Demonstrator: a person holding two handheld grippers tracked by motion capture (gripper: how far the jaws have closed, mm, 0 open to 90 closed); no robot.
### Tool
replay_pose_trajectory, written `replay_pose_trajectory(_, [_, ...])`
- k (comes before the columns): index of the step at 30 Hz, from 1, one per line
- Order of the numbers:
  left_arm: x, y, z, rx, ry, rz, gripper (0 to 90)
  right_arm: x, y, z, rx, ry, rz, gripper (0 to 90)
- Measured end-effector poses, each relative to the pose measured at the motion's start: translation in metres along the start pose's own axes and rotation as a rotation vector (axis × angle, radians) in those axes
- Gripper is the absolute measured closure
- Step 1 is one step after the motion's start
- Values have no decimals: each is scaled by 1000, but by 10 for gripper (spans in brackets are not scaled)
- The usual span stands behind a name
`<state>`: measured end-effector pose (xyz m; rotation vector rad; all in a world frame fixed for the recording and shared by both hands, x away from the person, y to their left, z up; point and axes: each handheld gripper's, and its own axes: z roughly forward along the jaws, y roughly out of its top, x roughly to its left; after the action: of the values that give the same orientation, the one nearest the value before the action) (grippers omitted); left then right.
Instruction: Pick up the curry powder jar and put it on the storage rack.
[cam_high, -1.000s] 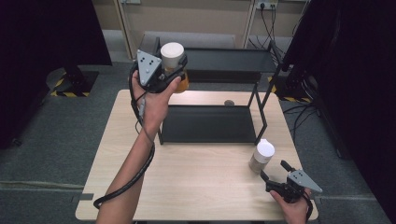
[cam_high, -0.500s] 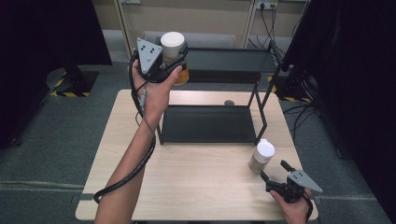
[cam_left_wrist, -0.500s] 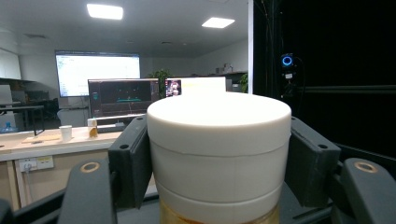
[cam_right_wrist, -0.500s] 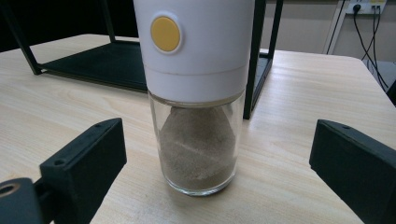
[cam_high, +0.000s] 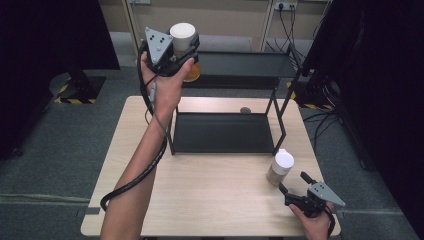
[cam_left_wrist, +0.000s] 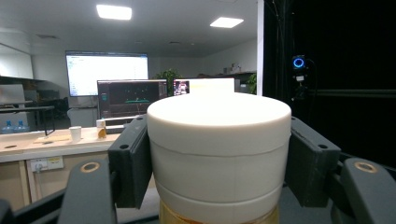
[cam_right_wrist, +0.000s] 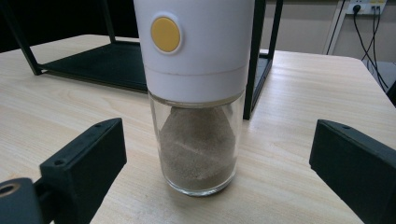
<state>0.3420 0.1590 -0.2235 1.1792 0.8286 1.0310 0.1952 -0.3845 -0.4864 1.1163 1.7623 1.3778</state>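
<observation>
My left gripper (cam_high: 184, 46) is raised high above the back left of the table, level with the top of the black shelf rack (cam_high: 250, 65), and is shut on a white-capped jar (cam_high: 183, 39) with amber contents. In the left gripper view both jaws press the sides of the jar's white cap (cam_left_wrist: 218, 149). My right gripper (cam_high: 294, 188) rests near the table's front right corner, open. Just ahead of it stands a glass grinder (cam_high: 280, 167) with a white top, holding brownish powder. In the right gripper view the grinder (cam_right_wrist: 198, 93) stands upright between the spread jaws, untouched.
The two-level black rack has a lower tray (cam_high: 222, 132) on the wooden table (cam_high: 210, 195) and an upper shelf. A small dark round object (cam_high: 245, 110) lies on the table behind the rack. Cables and wall sockets (cam_high: 287, 6) are beyond the table.
My left gripper has lifted the jar higher and slightly to the right, up to the level of the rack's top shelf. The right gripper and the grinder have stayed put.
</observation>
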Motion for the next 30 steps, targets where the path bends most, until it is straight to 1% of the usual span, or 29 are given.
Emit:
replay_pose_trajectory(8, [1,1,12,7,16,5,336,0,0,0,-1,1,0,42])
replay_pose_trajectory(13, [4,1,22,20,30,10,336,0,0,0,0,2,0,42])
replay_pose_trajectory(16, [7,0,26,22,29,3,337,0,0,0,-1,2,0,42])
replay_pose_trajectory(18, [8,-1,31,32,39,12,336,0,0,0,-1,3,0,42])
replay_pose_trajectory(22, [11,-1,38,38,54,5,336,-1,0,0,-2,3,1,42])
replay_pose_trajectory(25, [12,-2,43,47,65,8,337,-1,0,0,-2,3,2,42])
replay_pose_trajectory(28, [13,-3,48,51,65,9,337,-1,0,0,-2,4,0,42])
replay_pose_trajectory(30, [15,-5,51,46,56,2,336,-1,-1,0,-3,5,0,42])
